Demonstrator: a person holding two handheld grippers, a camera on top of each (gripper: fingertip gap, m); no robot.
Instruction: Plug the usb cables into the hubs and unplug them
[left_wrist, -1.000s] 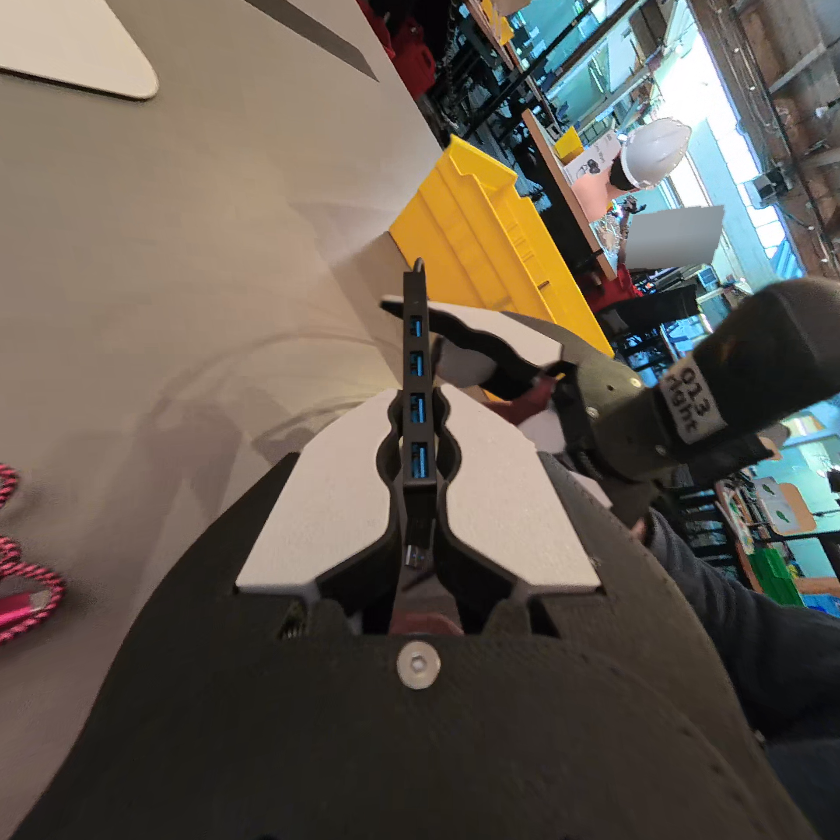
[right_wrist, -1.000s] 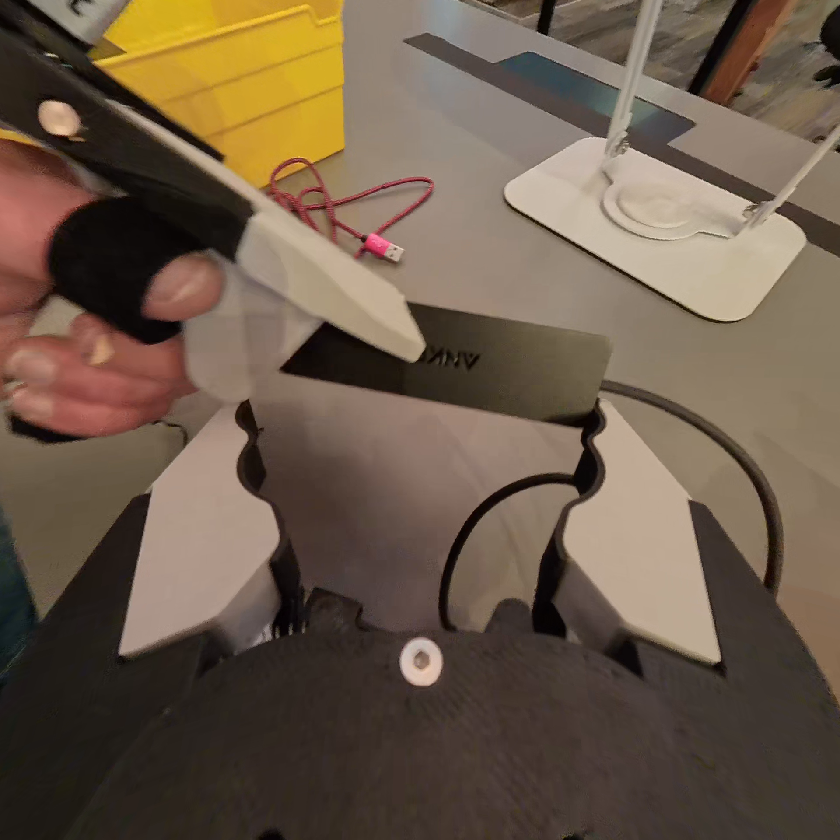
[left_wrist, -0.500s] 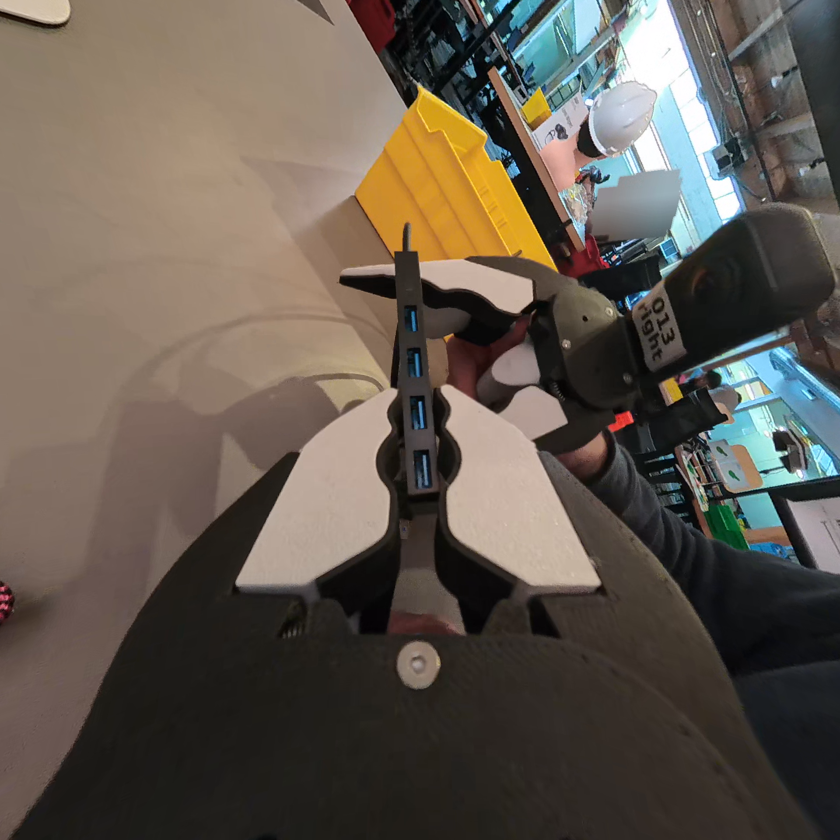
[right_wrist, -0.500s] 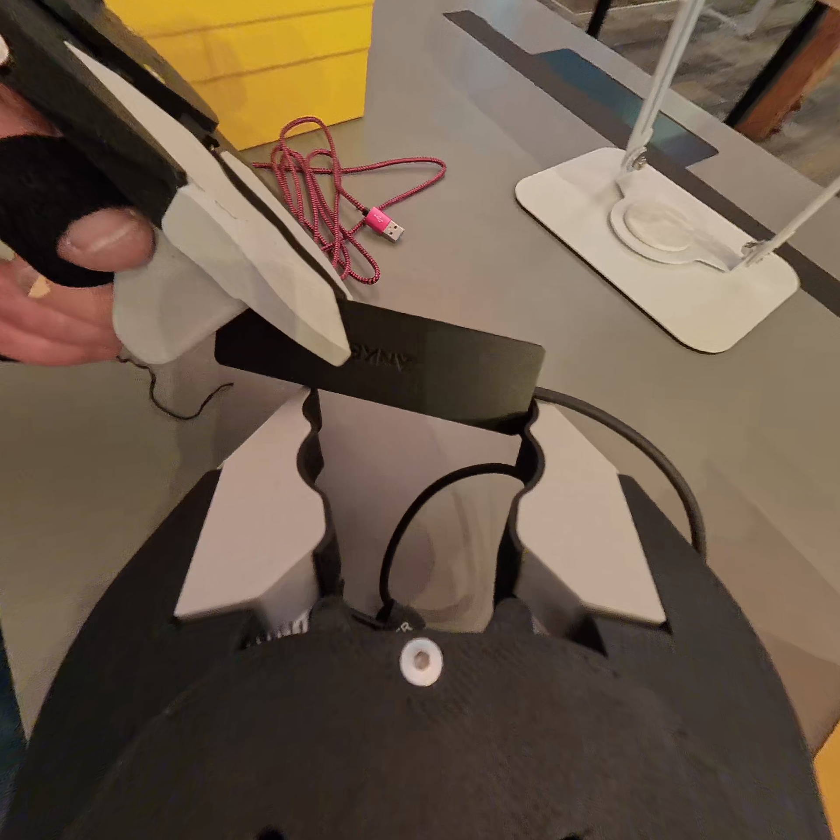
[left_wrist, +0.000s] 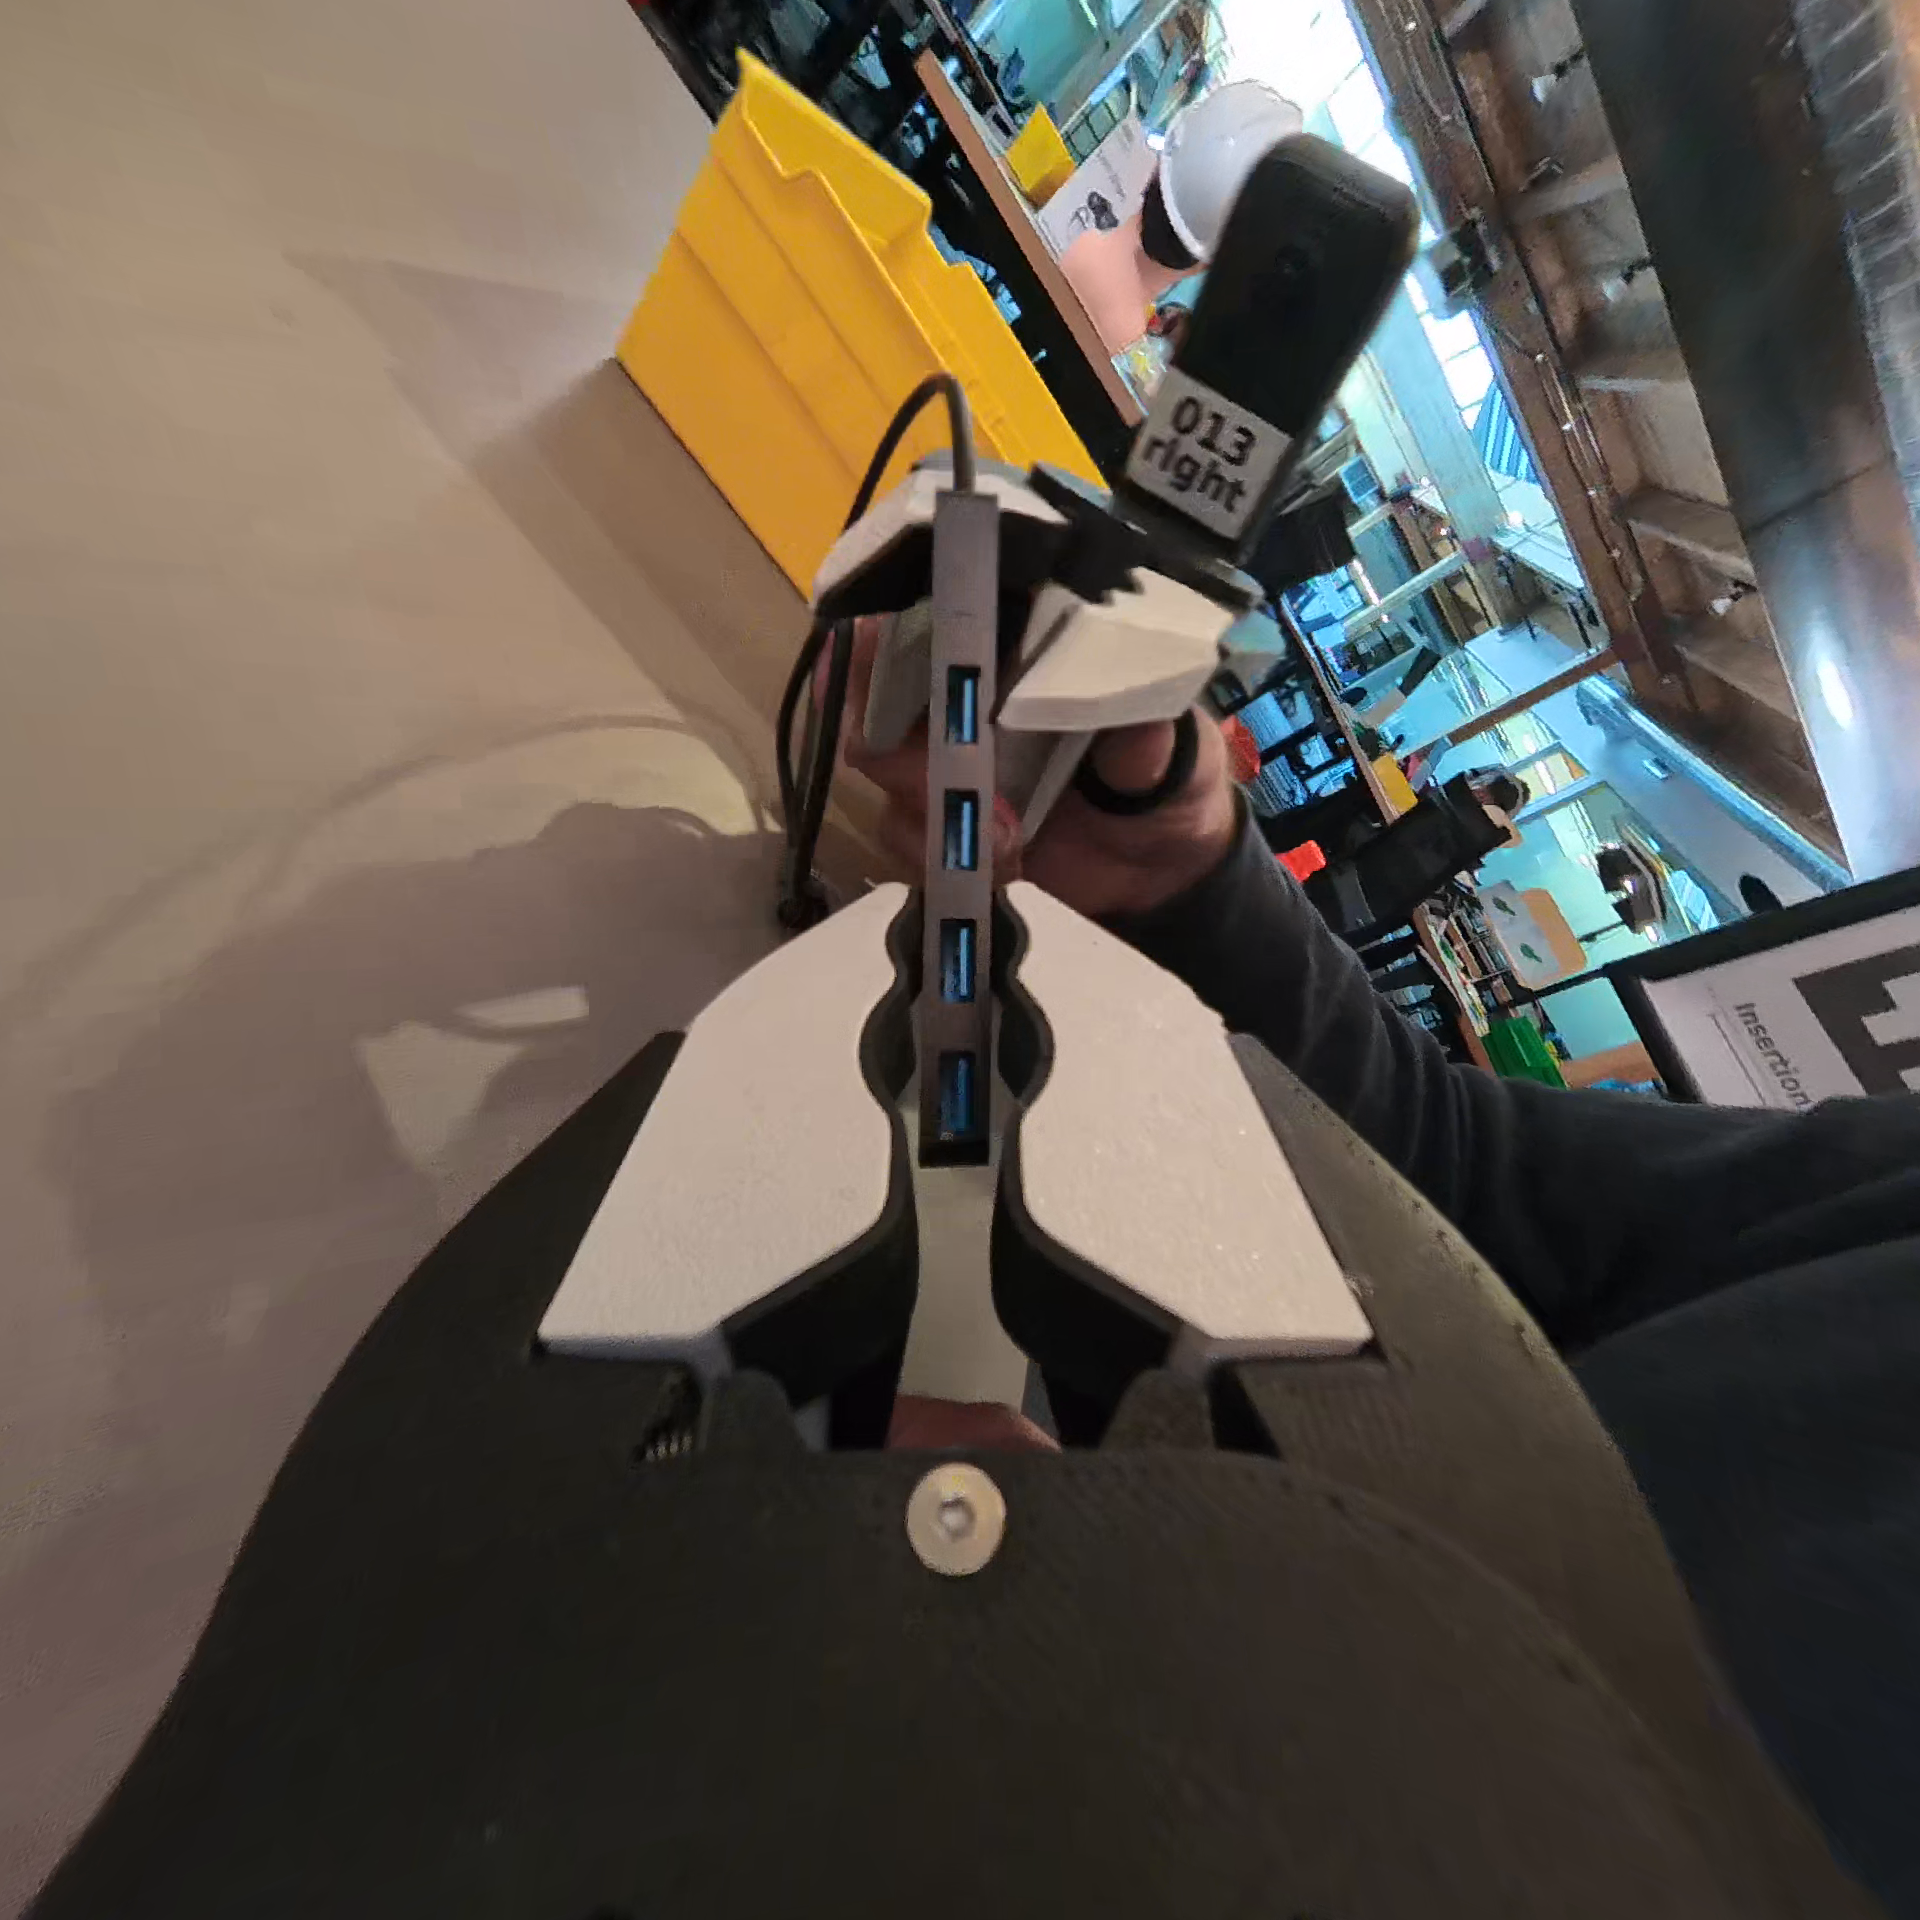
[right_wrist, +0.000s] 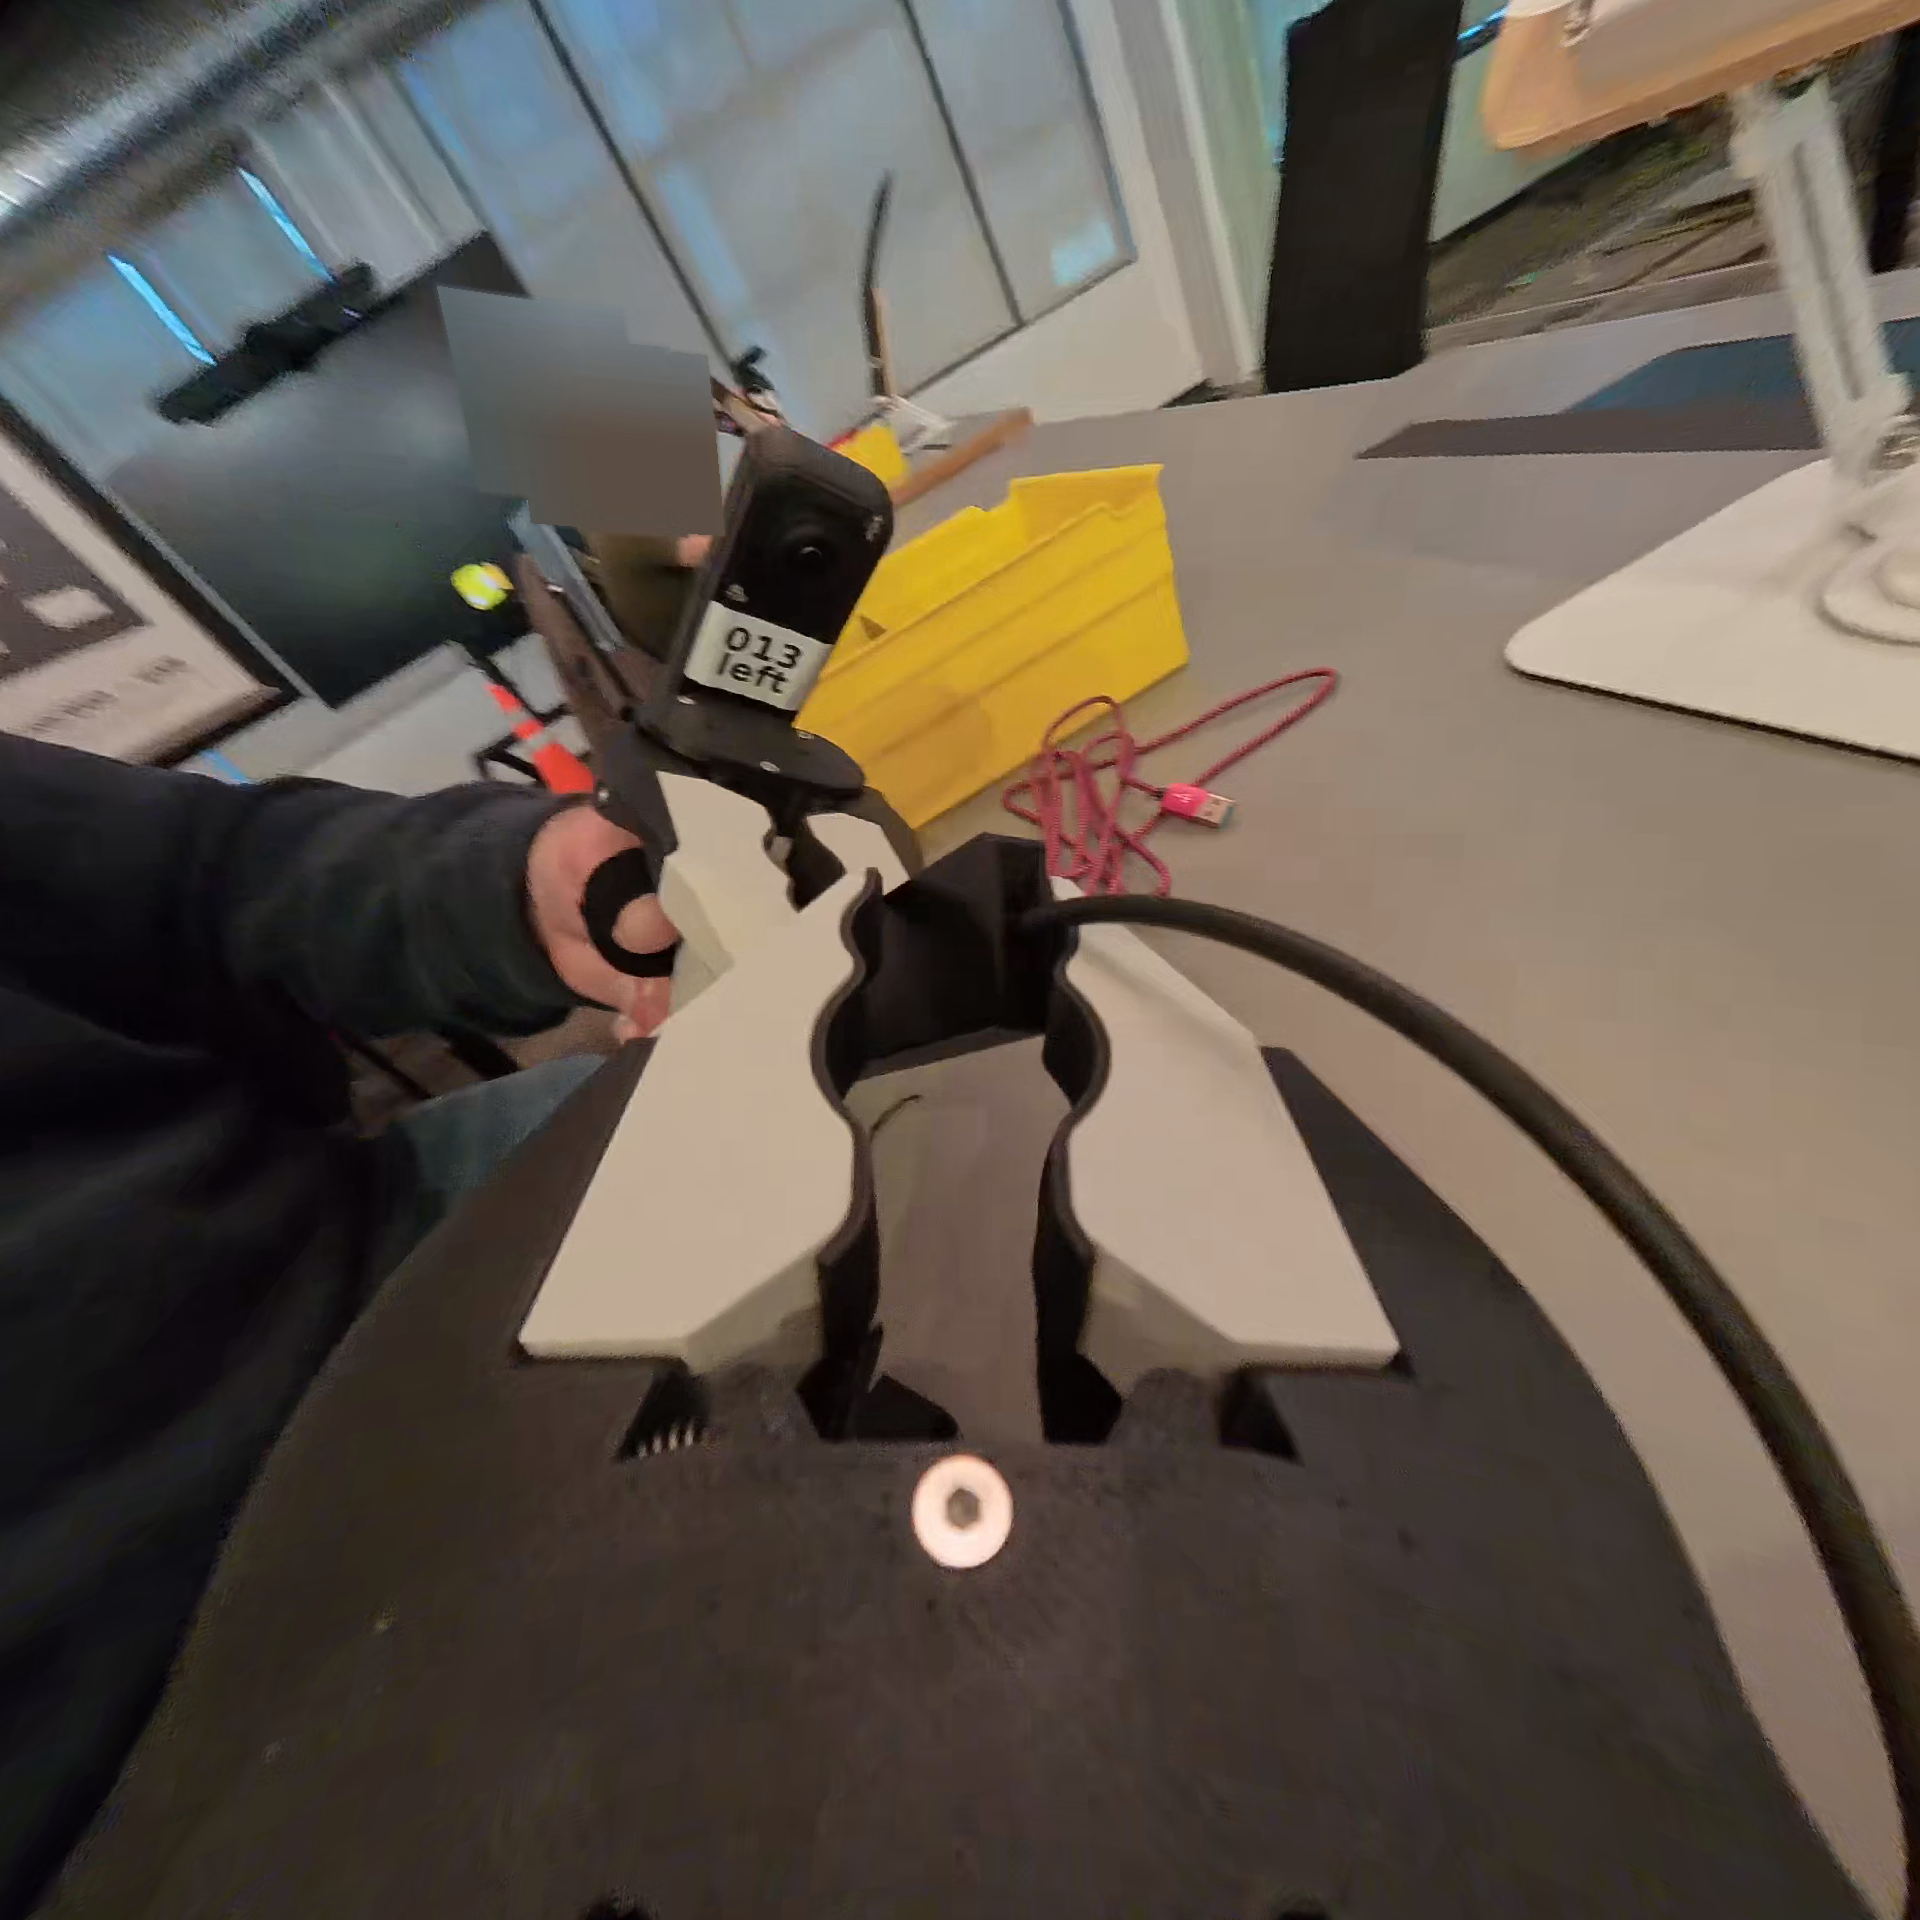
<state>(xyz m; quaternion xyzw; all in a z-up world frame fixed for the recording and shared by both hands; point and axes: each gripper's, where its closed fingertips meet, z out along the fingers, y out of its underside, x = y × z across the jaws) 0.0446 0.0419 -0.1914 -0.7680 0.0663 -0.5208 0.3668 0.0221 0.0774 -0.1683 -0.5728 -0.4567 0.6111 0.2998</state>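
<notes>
A black USB hub with several blue ports is held edge-on above the grey table. My left gripper is shut on its near end. My right gripper clamps its far, cable end. In the right wrist view my right gripper is shut across the hub's end, and the hub's black cable arcs off to the right. The left gripper sits just beyond. A pink braided USB cable lies loose on the table, its plug free.
A yellow bin stands on the table behind the pink cable and also shows in the left wrist view. A white lamp base sits at the right. The person's sleeved arms hold both grippers. The left gripper's tips are roughly 4 cm from the right gripper's.
My right gripper has narrowed from wide open onto the hub's cable end. Both grippers have swung with the hub, so the right view now looks along it toward the left gripper.
</notes>
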